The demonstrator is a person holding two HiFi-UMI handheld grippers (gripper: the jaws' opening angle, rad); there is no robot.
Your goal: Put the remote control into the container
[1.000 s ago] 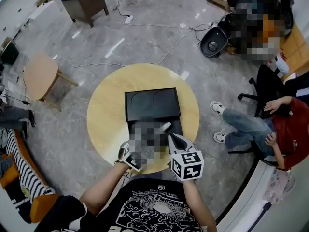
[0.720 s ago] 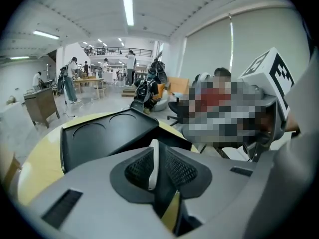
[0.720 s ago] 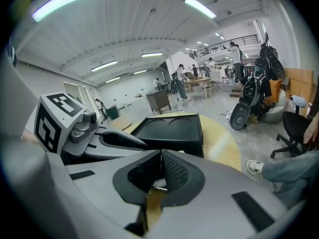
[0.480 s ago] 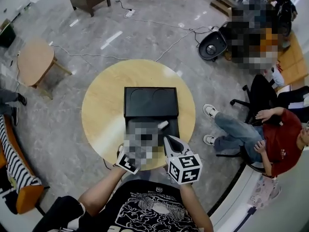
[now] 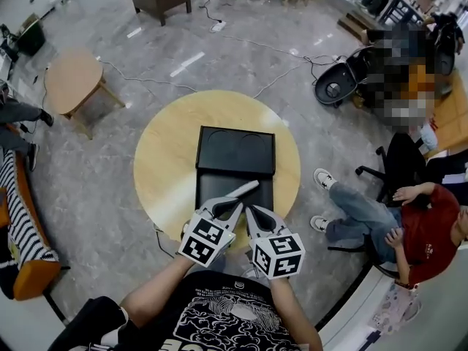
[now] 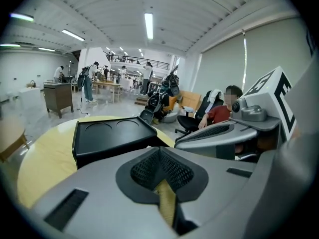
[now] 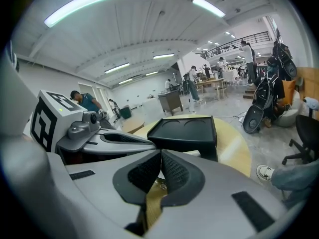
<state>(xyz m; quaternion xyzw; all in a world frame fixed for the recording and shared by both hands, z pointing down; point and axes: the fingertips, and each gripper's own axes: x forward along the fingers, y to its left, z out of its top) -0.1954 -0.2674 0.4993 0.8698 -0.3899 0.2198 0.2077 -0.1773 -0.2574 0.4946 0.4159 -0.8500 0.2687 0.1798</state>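
A black container (image 5: 205,135) lies open on the round wooden table (image 5: 164,167), with its lid, marked by two round hollows, folded away from me. The pale, slim remote control (image 5: 243,189) lies slantwise in the near half, just beyond both grippers' tips. My left gripper (image 5: 235,204) is closing to shut, nothing between its jaws (image 6: 159,149). My right gripper (image 5: 250,210) is beside it, also shut and empty (image 7: 160,153). In the right gripper view a bit of the remote (image 7: 192,154) shows behind the tips, before the container (image 7: 184,131).
A small round side table (image 5: 73,79) stands at the far left, and cables (image 5: 270,50) run across the floor. A seated person in red (image 5: 431,225) is to the right of the table. A striped seat (image 5: 18,218) is at the left edge.
The view has shifted a little. The left gripper's fingers, earlier hidden under a blurred patch, now show closed together beside the right gripper. The remote lies about where it was.
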